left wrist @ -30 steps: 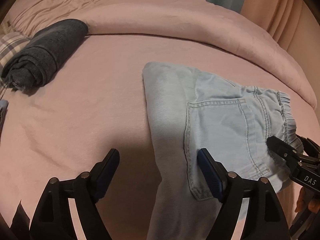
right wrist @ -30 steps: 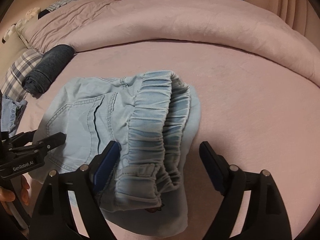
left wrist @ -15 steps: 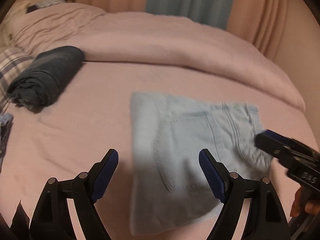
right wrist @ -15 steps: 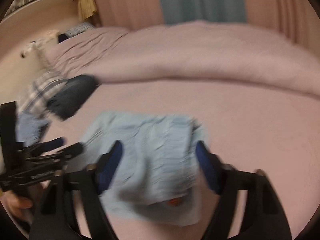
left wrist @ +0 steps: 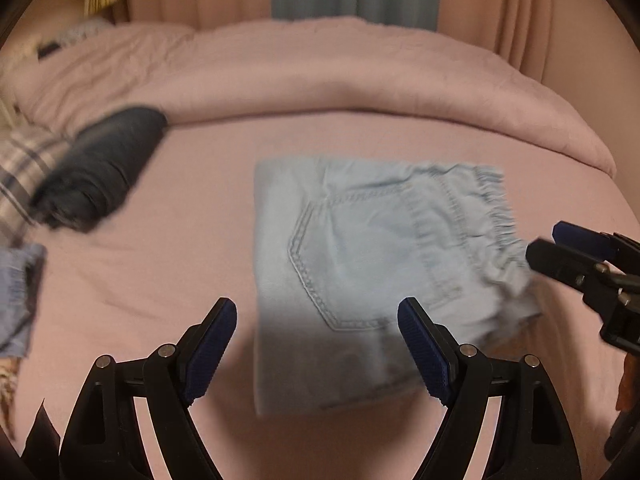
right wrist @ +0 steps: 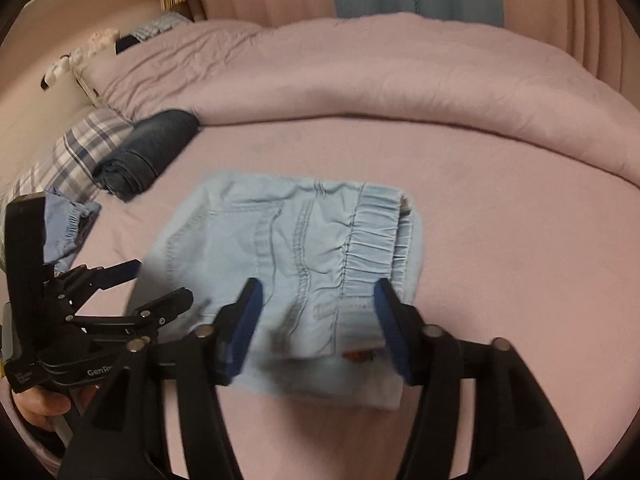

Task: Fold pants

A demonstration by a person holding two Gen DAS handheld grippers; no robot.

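Light-blue denim pants [left wrist: 372, 264]: folded into a squarish bundle, back pocket up, elastic waistband at right; flat on the pink bed [left wrist: 192, 216]. Left claw [left wrist: 318, 344]: jaws wide apart, empty, above the bundle. Right claw [right wrist: 318, 320]: jaws have just been opening, nothing between them, above the waistband. Rolled dark garment [right wrist: 148, 152]: beside a plaid pillow [right wrist: 76, 152], well apart from the pants.
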